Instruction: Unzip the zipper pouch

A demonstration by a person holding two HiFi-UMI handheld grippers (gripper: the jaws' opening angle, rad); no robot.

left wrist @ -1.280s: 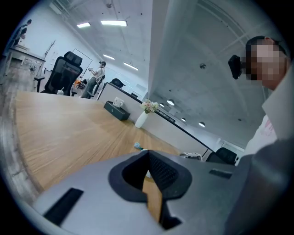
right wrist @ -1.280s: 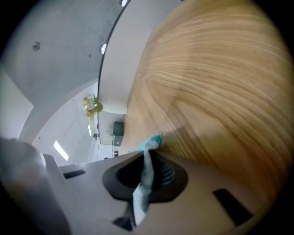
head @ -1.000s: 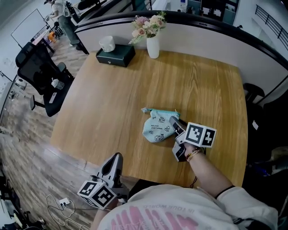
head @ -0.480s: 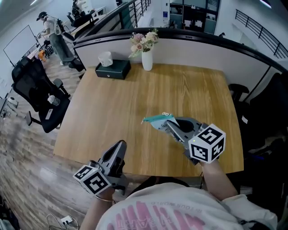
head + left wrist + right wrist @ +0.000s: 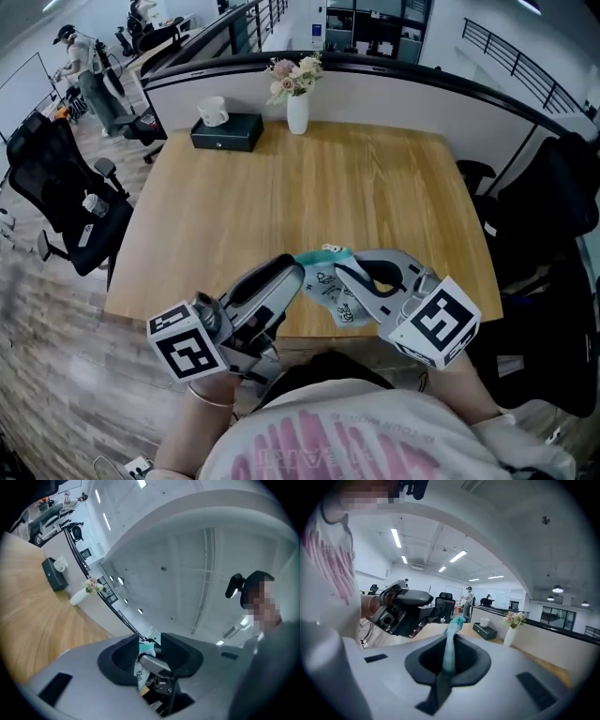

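Observation:
The zipper pouch (image 5: 330, 289), pale blue with a teal edge and small prints, hangs in the air over the table's front edge. My right gripper (image 5: 343, 272) is shut on its top edge; in the right gripper view the teal strip (image 5: 451, 644) runs straight out of the closed right gripper (image 5: 449, 663). My left gripper (image 5: 287, 276) points at the pouch's left end from the lower left. Its jaws have just been opening and stand apart. In the left gripper view the pouch (image 5: 140, 671) shows in the gap ahead of the left gripper (image 5: 150, 645), with no pad pressing on it.
The wooden table (image 5: 281, 187) carries a dark tissue box (image 5: 226, 131) and a white vase of flowers (image 5: 297, 108) at its far edge. Black office chairs stand at the left (image 5: 56, 187) and at the right (image 5: 544, 216). A person (image 5: 80, 66) stands far off at the left.
The right gripper has lifted the pouch off the table and brought it toward the front edge, rolling as it went. The left gripper rose from below the table edge toward the pouch and opened.

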